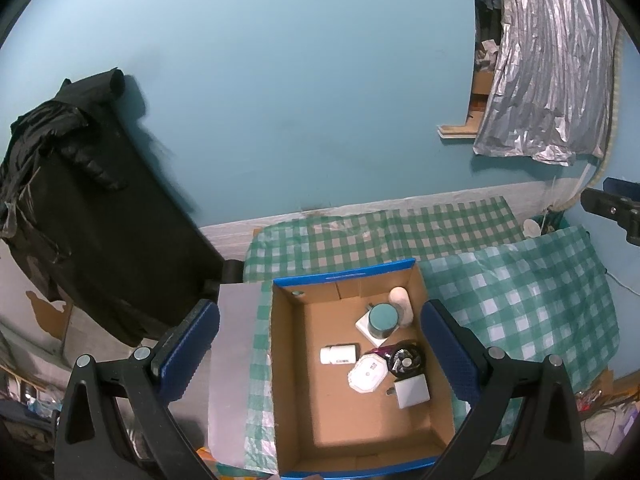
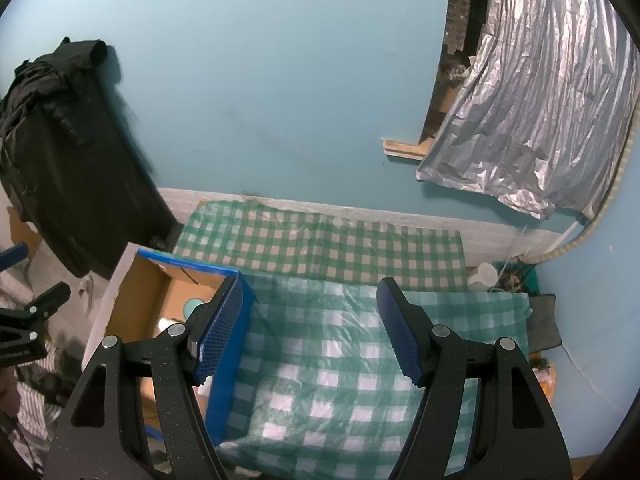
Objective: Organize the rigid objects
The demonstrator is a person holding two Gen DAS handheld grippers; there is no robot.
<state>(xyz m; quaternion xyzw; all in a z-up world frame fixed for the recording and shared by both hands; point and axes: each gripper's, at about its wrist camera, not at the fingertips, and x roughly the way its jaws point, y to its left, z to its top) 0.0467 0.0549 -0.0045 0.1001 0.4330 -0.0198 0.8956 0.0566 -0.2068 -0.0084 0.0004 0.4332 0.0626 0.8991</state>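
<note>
Inside the cardboard box [image 1: 352, 400], toward its 3 o'clock wall, sits the collection of rigid objects.

Item 1: teal-lidded round jar [image 1: 383, 319], upright on a white square pad [image 1: 366, 326], at 1 o'clock on the box floor.
Item 2: pale rounded object [image 1: 402, 304], touching the jar's far side; its kind cannot be told.
Item 3: white cylindrical bottle [image 1: 338, 354], lying on its side near centre.
Item 4: white octagonal case [image 1: 368, 372], flat, just beside the bottle.
Item 5: black round item with a ribbed face [image 1: 404, 360], partly over a magenta piece; what it is stays unclear.
Item 6: white square adapter [image 1: 412, 391], at 4 o'clock, tilted.

All pieces look hard-shelled, small and dry; they cluster to one side, judged to be where they were dropped in, leaving the 9 o'clock half of the floor bare. Box: brown inside, blue rim, flaps open upward for access.

Left gripper [image 1: 320, 344]: hangs above the box, jaws spread wide, holding nothing. Right gripper [image 2: 310, 328]: jaws apart, empty, over the green checked cloth [image 2: 328, 360] on the worktop at the box's 3 o'clock, where no loose object shows.

Judgement: sorting appears near complete.
</note>
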